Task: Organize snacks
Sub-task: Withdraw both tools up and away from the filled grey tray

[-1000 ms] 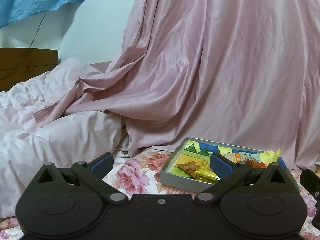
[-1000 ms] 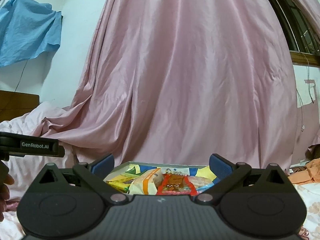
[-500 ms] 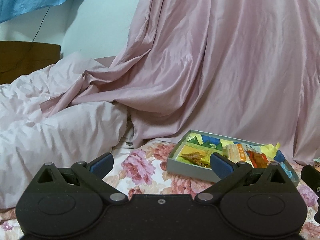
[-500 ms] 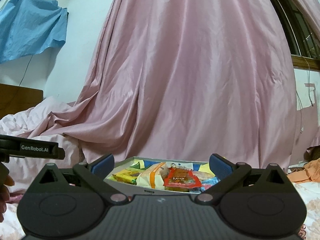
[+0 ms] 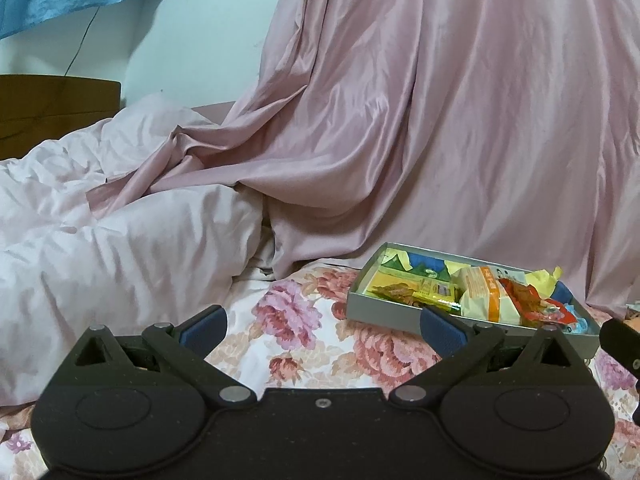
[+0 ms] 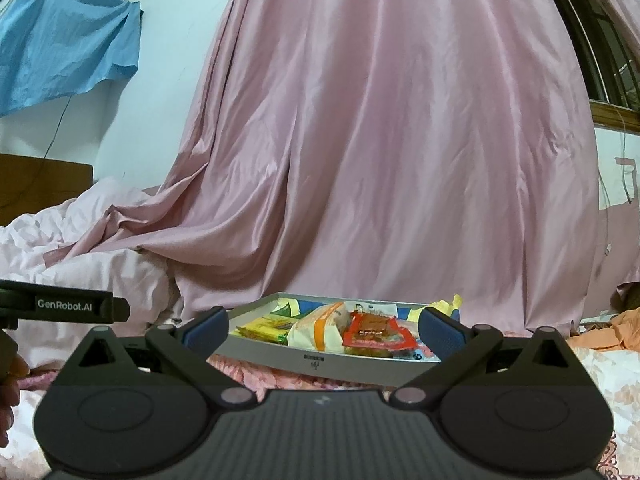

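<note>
The long pink satin curtain (image 6: 384,152) has a soft sheen, while the crumpled pale pink cotton duvet (image 5: 100,248) looks matt. The shallow grey cardboard box (image 6: 320,364) holds glossy plastic snack wrappers (image 6: 376,330). Both black plastic tools, left (image 5: 322,324) and right (image 6: 324,326), look matt and finely grained.

Two matching black handheld grippers

Each gripper, left (image 5: 323,325) and right (image 6: 323,325), has matte speckled black linkage arms, silver pivot screws, round embossed discs and blue pads (image 6: 438,326); white "GenRobot.AI" lettering marks the left one's side.
</note>
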A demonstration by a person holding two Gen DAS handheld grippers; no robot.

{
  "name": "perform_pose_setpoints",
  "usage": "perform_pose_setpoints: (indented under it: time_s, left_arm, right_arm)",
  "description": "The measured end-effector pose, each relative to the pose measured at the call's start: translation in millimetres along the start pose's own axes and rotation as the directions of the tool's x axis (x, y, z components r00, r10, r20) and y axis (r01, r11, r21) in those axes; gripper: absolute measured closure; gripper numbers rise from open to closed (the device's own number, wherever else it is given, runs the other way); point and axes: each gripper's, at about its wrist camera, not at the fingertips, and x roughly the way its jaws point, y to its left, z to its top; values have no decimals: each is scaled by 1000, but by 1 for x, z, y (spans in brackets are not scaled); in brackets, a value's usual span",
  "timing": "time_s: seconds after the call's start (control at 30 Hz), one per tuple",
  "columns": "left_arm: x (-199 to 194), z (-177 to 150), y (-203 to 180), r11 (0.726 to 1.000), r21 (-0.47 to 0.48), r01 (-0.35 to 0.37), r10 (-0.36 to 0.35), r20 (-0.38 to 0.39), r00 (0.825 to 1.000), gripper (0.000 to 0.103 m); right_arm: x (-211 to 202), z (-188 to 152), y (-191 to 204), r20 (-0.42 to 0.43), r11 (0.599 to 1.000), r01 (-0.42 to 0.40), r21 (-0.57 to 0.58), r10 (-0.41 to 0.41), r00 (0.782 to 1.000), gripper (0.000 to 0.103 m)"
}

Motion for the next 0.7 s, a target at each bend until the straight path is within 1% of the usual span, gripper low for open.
perform_pose_setpoints:
  time_s: [0.27,0.43,0.6,0.63,0.7]
  left_arm:
    - [0,-5,5,1000,0,14,-14,1,1000,1]
    - [4,-8,9,1000,12,24,-23,-27,999,1]
    - [5,-14,15,999,34,28,-27,-41,999,1]
    - [5,-16,16,999,36,32,-30,-48,998,1]
    - [8,-18,19,998,37,51,-47,-87,995,1]
  right_arm:
    - [-2,-4,7,-8,1000,-2,-21,1,1000,0]
    - [-1,-8,11,-29,1000,-14,-27,13,999,0]
    - [2,-13,14,-64,1000,-25,-9,24,998,0]
    - [2,-13,14,-68,1000,-25,-6,25,997,0]
    - [1,-15,15,-70,1000,-26,3,26,997,0]
